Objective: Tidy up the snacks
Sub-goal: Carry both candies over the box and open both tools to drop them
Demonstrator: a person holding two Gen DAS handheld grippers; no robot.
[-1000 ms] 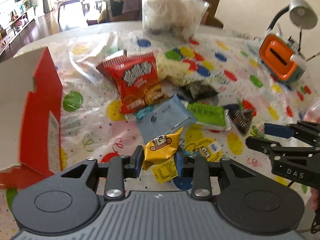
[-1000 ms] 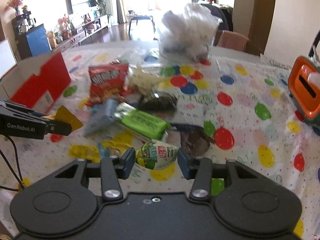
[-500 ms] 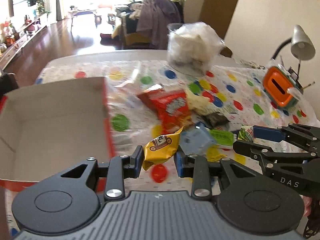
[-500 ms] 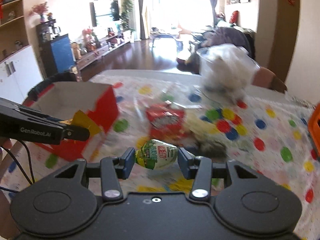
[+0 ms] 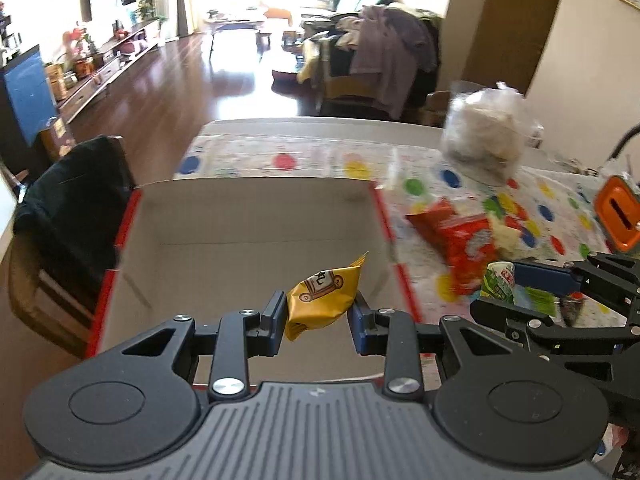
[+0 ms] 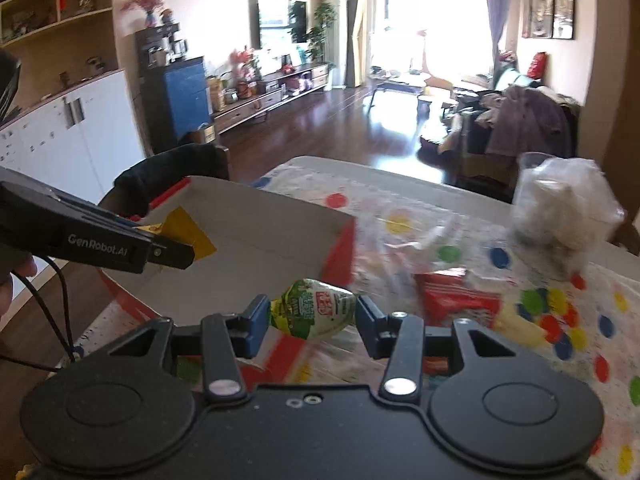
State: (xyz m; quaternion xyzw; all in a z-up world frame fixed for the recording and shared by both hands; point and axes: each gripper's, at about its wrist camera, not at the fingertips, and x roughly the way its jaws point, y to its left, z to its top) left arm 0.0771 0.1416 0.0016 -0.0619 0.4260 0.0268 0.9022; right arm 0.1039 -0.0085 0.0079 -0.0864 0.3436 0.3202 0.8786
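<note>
My left gripper (image 5: pixel 318 322) is shut on a yellow snack packet (image 5: pixel 322 294) and holds it over the open cardboard box (image 5: pixel 248 216) with red outer walls. My right gripper (image 6: pixel 312 328) is shut on a green and white snack packet (image 6: pixel 314 314), held above the table by the box's right wall (image 6: pixel 340 248). The right gripper also shows in the left wrist view (image 5: pixel 496 292), to the right of the box. The left gripper shows in the right wrist view (image 6: pixel 172 250), over the box. A red snack bag (image 5: pixel 460 240) lies on the dotted tablecloth (image 5: pixel 560 204).
A clear container of white stuff (image 5: pixel 486 136) stands at the table's far side. An orange device (image 5: pixel 618 216) stands at the right edge. A chair with a dark cloth (image 5: pixel 68 208) is left of the box. More snacks lie beside the red bag.
Both grippers have lifted their packets off the snack pile and swung left. The left one now hangs over the open box; the right one has reached the box's right wall.
</note>
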